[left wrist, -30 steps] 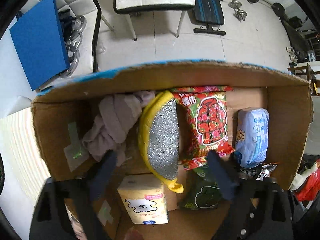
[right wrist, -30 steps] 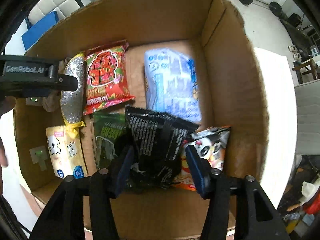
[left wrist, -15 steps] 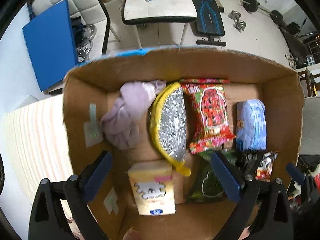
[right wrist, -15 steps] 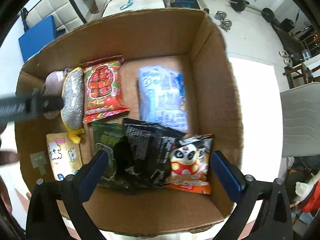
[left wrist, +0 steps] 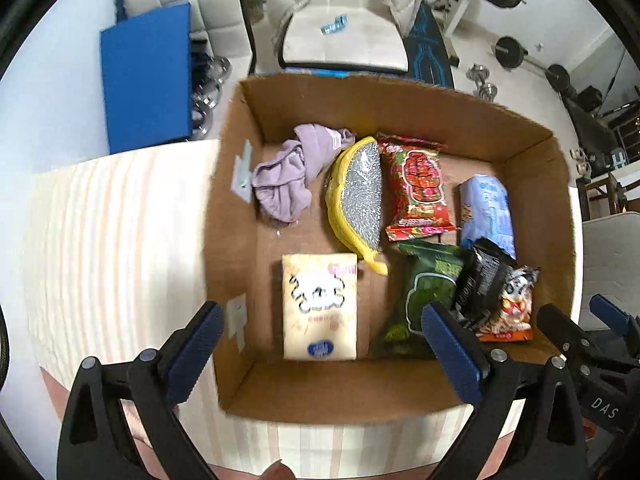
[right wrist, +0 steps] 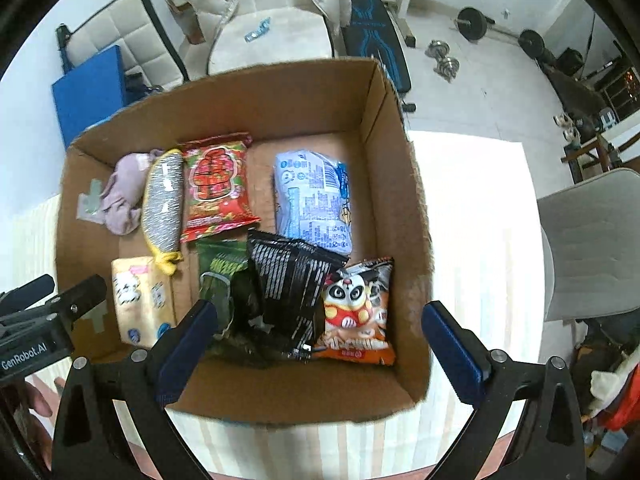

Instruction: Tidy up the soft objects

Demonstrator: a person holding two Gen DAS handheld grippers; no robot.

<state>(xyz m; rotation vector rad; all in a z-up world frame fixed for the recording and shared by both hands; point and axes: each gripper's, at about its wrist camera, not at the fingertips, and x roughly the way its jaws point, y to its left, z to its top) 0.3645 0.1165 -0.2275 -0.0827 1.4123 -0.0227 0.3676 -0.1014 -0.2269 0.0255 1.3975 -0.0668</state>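
An open cardboard box holds several soft items: a lilac cloth, a yellow-edged silver scrubber, a red snack pack, a light blue pack, a cream tissue pack, a green pack, a black pack and a panda snack pack. My left gripper is open and empty above the box's near wall. My right gripper is open and empty above the box's near right part.
The box stands on a pale striped table top. Beyond it are a white chair, a blue pad, a weight bench and dumbbells on the floor. A grey chair stands at the right.
Both grippers have pulled back and up out of the box. The right gripper opened and let go of the black pack, which now lies on the green and panda packs.
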